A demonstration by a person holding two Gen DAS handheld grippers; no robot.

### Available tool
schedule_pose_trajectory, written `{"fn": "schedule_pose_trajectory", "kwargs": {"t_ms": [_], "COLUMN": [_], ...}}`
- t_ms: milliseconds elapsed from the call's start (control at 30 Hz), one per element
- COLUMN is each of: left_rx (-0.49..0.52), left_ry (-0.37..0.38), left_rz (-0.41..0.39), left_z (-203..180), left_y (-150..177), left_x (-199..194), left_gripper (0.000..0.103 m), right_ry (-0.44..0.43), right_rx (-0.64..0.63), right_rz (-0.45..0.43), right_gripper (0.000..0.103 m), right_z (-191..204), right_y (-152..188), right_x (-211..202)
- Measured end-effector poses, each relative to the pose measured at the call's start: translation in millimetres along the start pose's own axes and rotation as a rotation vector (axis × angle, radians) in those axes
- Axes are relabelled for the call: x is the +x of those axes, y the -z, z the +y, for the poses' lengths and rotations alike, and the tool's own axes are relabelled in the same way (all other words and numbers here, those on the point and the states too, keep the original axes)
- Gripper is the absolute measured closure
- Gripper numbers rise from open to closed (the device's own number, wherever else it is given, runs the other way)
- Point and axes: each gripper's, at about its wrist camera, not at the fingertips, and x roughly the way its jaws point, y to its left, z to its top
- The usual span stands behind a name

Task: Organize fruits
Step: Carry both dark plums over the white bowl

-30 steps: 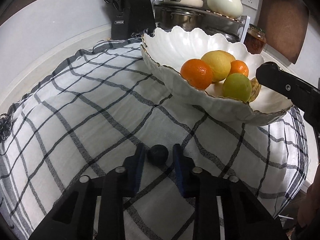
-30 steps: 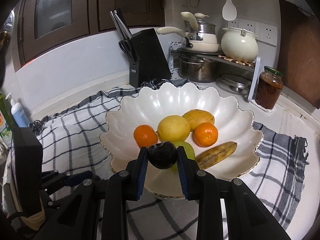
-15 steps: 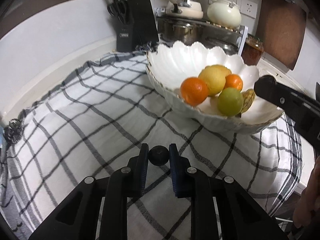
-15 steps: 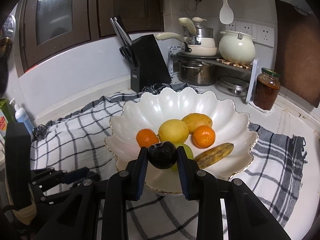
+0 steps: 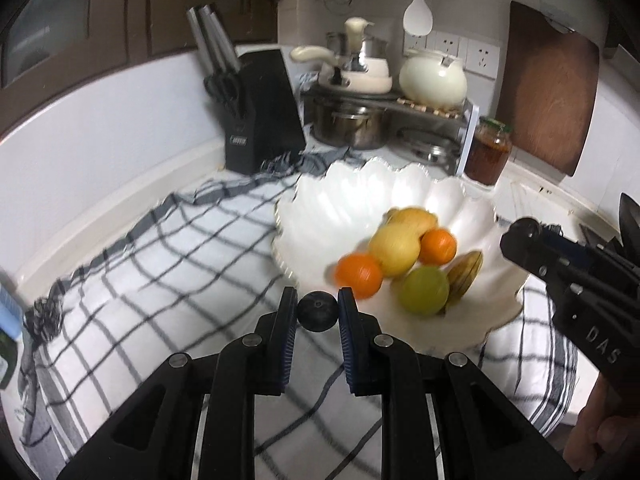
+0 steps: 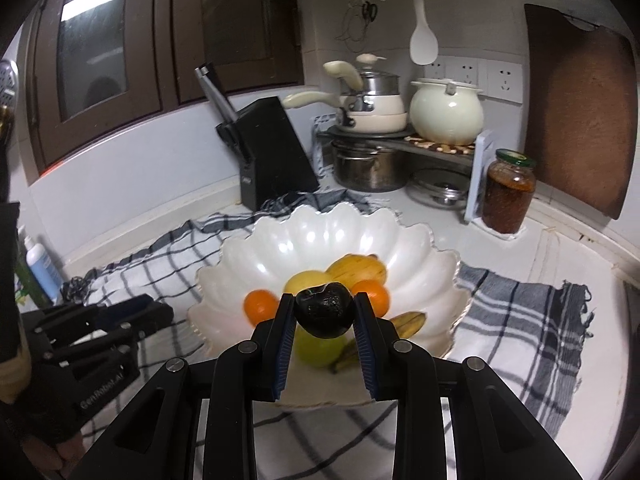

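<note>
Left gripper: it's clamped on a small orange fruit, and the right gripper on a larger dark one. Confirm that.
Not quite. The left gripper is clamped on a small dark round fruit, not an orange one, as the left wrist view shows. The right gripper does hold a larger dark fruit.

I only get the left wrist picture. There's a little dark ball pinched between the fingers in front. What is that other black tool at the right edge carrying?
Observer: The right gripper is shut on a larger dark fruit, with a dent on top.
Operator: Where is it hanging?
Observer: In front of the white bowl, over its near side as that camera sees it.
Operator: Anything to my far left I'm missing?
Observer: A bottle with a blue label stands by the wall, beyond the checked cloth.
</note>
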Motion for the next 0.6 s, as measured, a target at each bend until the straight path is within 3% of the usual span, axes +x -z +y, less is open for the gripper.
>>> {"fn": "schedule_pose_trajectory", "kwargs": {"t_ms": [600], "left_rx": [0.048], "left_ry": [0.008], "left_rz": [-0.043], "left_z": [-13.1], "left_y": [-56.8], "left_x": [55.5], "left_gripper": [0.082], "right_ry": [0.013], "right_rx": [0.005], "right_rz": [0.049], "right_gripper": [0.073], "right_z": [-32.2], "right_y": [-28.4], "right_x": [58.4]}}
